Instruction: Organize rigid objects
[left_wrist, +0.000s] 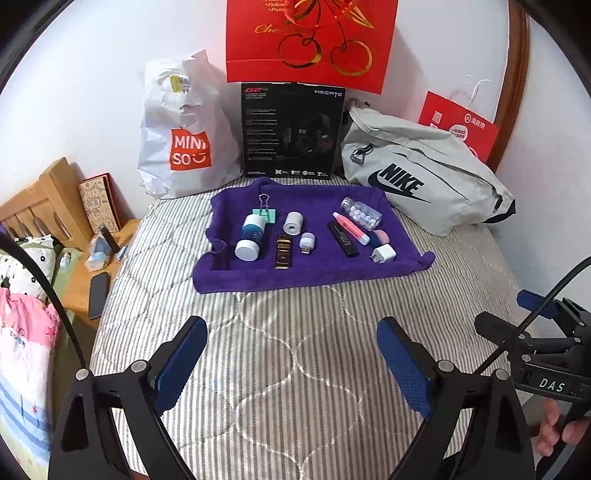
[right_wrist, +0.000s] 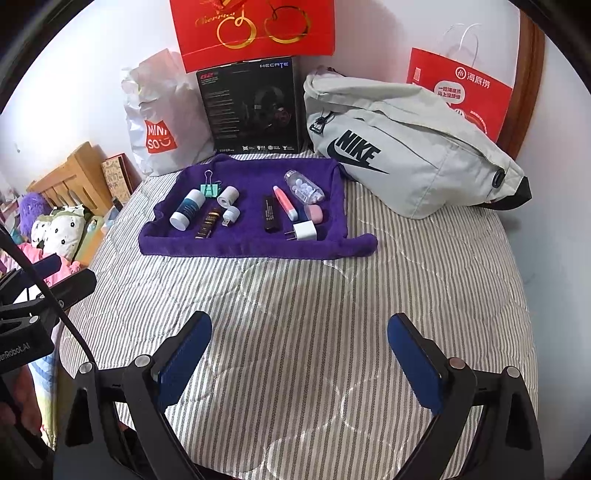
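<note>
- Bed (left_wrist: 295, 350): covered by a grey-and-white striped quilt; everything listed below is carried on it.
- Grey Nike bag (left_wrist: 424, 177): laid at the far right, near the wall.
- Black headset box (left_wrist: 291, 129): stood upright against the wall, between a white Miniso bag (left_wrist: 181, 140) and the Nike bag.
- Purple towel (left_wrist: 306, 273): spread flat in front of the box; all small items are laid on it.
- Left group on the towel: blue-and-white bottle (left_wrist: 251, 236), on its side; mint binder clip (left_wrist: 265, 212), just behind it; white tape roll (left_wrist: 293, 222); dark brown tube (left_wrist: 283, 252); small white USB plug (left_wrist: 306, 242).
- Right group on the towel: clear pill bottle (left_wrist: 360, 213); pink-and-white pen (left_wrist: 351, 229); black stick (left_wrist: 342, 238); pink-and-blue case (left_wrist: 380, 236); white charger (left_wrist: 384, 254), nearest the front edge.
- Left claw (left_wrist: 291, 354): released, spread wide, held over the bare quilt, well short of the towel.
- Right claw (right_wrist: 299, 350): released likewise, nothing grasped, over the quilt.
</note>
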